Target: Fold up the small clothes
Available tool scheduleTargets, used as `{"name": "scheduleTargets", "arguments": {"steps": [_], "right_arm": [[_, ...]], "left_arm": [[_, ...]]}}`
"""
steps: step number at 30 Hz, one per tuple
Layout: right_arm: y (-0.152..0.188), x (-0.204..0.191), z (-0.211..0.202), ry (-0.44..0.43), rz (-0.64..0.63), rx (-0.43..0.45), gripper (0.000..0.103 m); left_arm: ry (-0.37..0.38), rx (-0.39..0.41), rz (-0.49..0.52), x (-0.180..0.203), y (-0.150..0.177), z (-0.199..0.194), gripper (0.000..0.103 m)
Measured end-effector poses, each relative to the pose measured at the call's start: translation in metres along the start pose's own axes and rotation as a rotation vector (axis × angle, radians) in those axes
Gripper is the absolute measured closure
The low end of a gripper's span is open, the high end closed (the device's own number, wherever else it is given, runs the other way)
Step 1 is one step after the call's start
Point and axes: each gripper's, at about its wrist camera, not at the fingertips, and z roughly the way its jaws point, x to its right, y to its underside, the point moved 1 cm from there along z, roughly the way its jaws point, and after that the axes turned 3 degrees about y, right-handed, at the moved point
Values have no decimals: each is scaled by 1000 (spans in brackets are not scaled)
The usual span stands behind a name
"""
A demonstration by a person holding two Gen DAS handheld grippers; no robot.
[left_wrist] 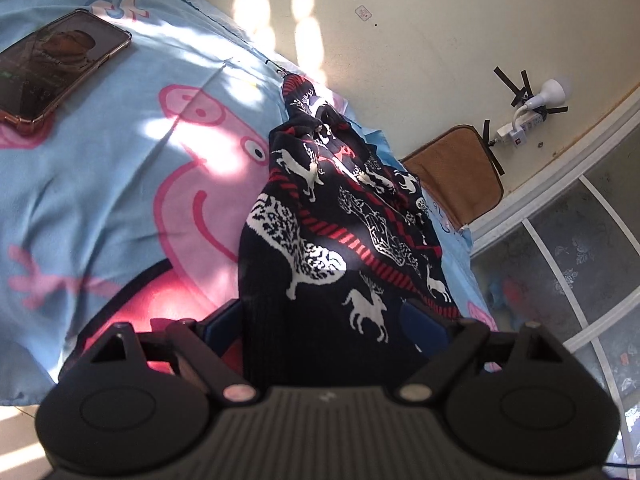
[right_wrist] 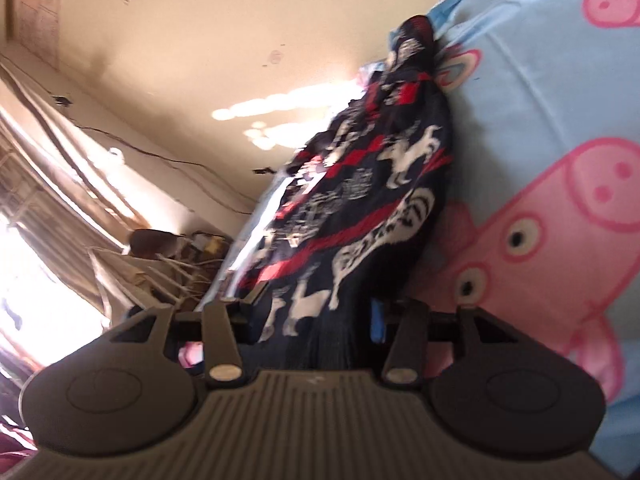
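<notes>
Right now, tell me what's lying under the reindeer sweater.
The reindeer sweater lies on a light-blue cartoon-pig blanket, visible all around it. Whatever sits directly beneath the sweater is covered.

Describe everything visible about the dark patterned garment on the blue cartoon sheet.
The garment is a small knit piece, dark navy with white deer and tree motifs and red striped bands. It lies bunched and creased, not flat, on the light blue cartoon sheet, stretching away from both cameras. Its plain ribbed hem sits between the open jaws of the left gripper and the right gripper; whether any pad still touches it is unclear. Sunlight patches fall across it.
</notes>
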Motion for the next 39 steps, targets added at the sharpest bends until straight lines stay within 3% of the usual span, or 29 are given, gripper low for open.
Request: {"name": "scheduleTargets", "arguments": {"steps": [2,5,6,7,8,9,10,15,17,26,32,36,38,39], "right_arm": [[3,-2,5,-24,-12,-18,42],[9,-5,7,18,-75,-50,49],[10,-7,6,7,-78,-73,49],[10,-6,6,-5,-71,-92,60],[10,-7,4,-4,-74,-100,73],[9,-8,0,7,-86,-103,95],[7,-9,-5,8,-91,-95,95],[-11,-17,-57,-61,-115,81,95],[-14,-15,-67,-49,-108,111,95],[-24,-14,-46,-71,-97,87,95],[-67,-12,-33,-66,-106,131,95],[-118,-11,-5,23,-133,165,95],[-144,-6,15,110,-124,199,92],[-157,-1,29,178,-151,237,89]], "left_arm": [[7,0,-11,-1,2,-1,15],[21,-1,-18,-3,7,-1,16],[22,-3,-18,-3,8,-1,21],[24,-10,-18,-2,10,0,49],[29,-32,-23,-3,11,3,69],[31,-50,-37,-4,11,5,93],[39,-51,-49,-6,11,5,94],[123,13,-53,2,-1,-17,94],[135,24,-64,3,-6,-22,94],[243,34,-173,3,-27,-7,94],[294,75,-249,5,-73,17,94],[258,131,-245,13,-121,42,93],[189,171,-218,16,-145,62,76],[134,180,-183,17,-157,72,49]]}}
